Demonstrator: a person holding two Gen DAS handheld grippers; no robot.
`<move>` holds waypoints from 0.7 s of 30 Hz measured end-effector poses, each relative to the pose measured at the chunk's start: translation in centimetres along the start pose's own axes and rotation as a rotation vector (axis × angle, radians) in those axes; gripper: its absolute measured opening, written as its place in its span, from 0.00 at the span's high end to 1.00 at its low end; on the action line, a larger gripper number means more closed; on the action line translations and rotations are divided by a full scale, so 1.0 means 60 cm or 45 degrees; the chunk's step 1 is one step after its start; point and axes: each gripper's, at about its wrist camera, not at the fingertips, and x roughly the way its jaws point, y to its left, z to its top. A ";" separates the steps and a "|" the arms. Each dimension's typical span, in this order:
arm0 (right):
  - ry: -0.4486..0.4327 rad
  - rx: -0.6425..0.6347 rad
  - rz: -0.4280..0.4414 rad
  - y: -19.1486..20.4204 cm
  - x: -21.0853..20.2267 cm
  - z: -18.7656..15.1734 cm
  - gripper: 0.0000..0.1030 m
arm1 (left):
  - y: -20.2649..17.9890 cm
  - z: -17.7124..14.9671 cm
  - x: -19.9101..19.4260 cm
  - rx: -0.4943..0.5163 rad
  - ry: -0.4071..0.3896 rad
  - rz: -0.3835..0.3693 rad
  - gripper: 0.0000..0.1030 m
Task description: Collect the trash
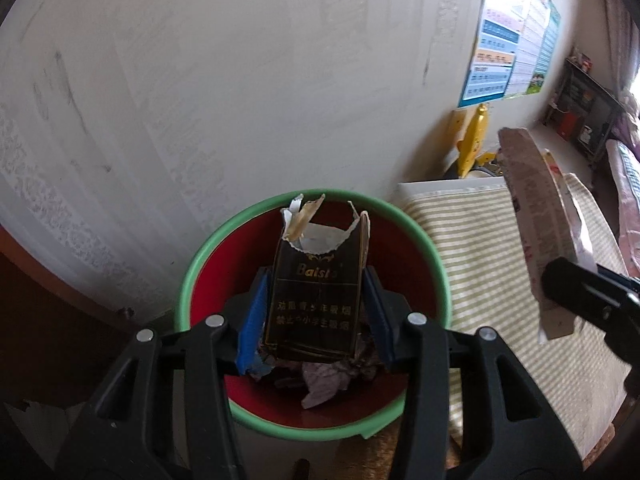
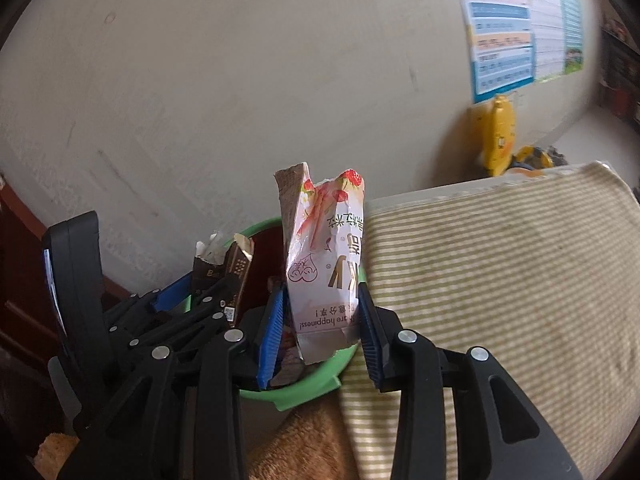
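Note:
A green-rimmed bin [image 1: 192, 264] with a red inside stands against the wall, with crumpled scraps [image 1: 320, 384] at its bottom. My left gripper [image 1: 316, 280] hovers over the bin's mouth, its blue pads against the sides of a dark torn-open cigarette pack [image 1: 312, 300] held upright. My right gripper [image 2: 320, 292] is beside it, above the bin's right rim [image 2: 320, 384], and grips a pink strawberry-print snack wrapper [image 2: 324, 248] between its pads. The left gripper [image 2: 208, 284] and its pack [image 2: 236, 272] show left of the wrapper; the wrapper [image 1: 536, 216] and right gripper [image 1: 568, 276] show at the right.
A green-striped cloth [image 2: 500, 280] covers a raised surface right of the bin. A pale wall [image 1: 240, 100] is behind, with posters [image 1: 508, 52] and a yellow toy [image 1: 476, 140] further right. Dark brown furniture [image 1: 40, 320] stands at the left. Something tan and fuzzy [image 2: 312, 440] lies below the bin.

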 end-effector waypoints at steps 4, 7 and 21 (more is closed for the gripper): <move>0.008 -0.019 0.013 0.008 0.018 0.005 0.47 | 0.023 -0.001 0.004 -0.052 0.002 0.022 0.28; -0.045 0.003 -0.004 0.001 0.002 0.003 0.33 | 0.025 0.003 -0.006 -0.054 -0.025 0.019 0.16; -0.620 0.102 -0.513 -0.129 -0.246 -0.057 0.07 | -0.131 0.046 -0.157 -0.026 -0.458 -0.181 0.05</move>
